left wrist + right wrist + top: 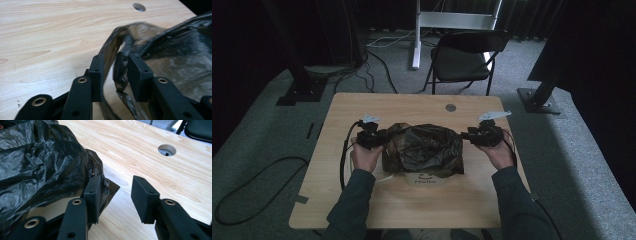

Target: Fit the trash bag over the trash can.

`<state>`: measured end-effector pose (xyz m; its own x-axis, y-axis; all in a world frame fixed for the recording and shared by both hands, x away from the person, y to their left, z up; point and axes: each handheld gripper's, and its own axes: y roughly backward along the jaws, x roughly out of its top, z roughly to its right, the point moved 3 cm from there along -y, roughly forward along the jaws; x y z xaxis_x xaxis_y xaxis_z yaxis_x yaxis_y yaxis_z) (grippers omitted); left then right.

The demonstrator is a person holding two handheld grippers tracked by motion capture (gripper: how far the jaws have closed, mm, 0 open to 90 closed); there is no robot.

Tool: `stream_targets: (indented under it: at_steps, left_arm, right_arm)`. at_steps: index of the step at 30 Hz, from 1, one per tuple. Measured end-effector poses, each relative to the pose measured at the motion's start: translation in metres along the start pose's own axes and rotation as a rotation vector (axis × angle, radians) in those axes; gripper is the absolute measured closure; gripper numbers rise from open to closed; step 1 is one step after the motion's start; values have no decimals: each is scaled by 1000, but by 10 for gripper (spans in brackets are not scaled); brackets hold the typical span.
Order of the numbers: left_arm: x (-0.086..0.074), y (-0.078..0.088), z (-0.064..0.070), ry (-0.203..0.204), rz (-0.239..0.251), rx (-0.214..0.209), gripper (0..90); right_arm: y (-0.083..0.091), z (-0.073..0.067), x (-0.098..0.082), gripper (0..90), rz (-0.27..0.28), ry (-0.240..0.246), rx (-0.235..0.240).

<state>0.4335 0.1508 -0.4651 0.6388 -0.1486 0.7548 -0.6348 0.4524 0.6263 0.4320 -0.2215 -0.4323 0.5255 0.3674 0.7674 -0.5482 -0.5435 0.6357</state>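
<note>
A crumpled black plastic bag (424, 147) lies on the middle of the wooden table (362, 107). It partly covers a white item with a dark logo (424, 179). My left gripper (382, 137) is at the bag's left edge. In the left gripper view its jaws (115, 60) stand apart with a twisted fold of the bag (120, 67) hanging loosely between them. My right gripper (464, 135) is at the bag's right edge, open (117, 181). There a corner of the bag (50, 162) lies against the outside of one jaw, and bare table shows between the jaws.
A round cable hole (451, 107) sits in the table near its far edge. A black folding chair (464, 55) stands on the carpet behind the table, with cables and stand feet around it. The person's forearms rest over the table's near half.
</note>
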Motion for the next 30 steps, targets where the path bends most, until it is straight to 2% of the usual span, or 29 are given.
stream_targets:
  at_steps: [3, 7, 12, 17, 21, 25, 30]
  left_arm:
    - [1, 2, 2, -2, 10, -9, 640]
    - [2, 7, 6, -9, 29, -22, 630]
    - [4, 14, 15, -28, 48, -49, 630]
    - [5, 22, 26, -58, 62, -95, 621]
    - [5, 30, 38, -72, 79, -145, 621]
    - [5, 38, 54, -116, 79, -179, 621]
    - [3, 38, 67, -155, 53, -183, 631]
  right_arm:
    - [6, 0, 0, 577, 2, 4, -9]
    - [15, -2, 3, 589, 33, 13, -5]
    - [22, -12, 11, 618, 62, 31, 6]
    - [26, -23, 20, 625, 92, 57, 28]
    - [26, -32, 26, 620, 96, 81, 50]
    - [21, -41, 30, 618, 92, 96, 73]
    - [15, -46, 33, 618, 79, 105, 82]
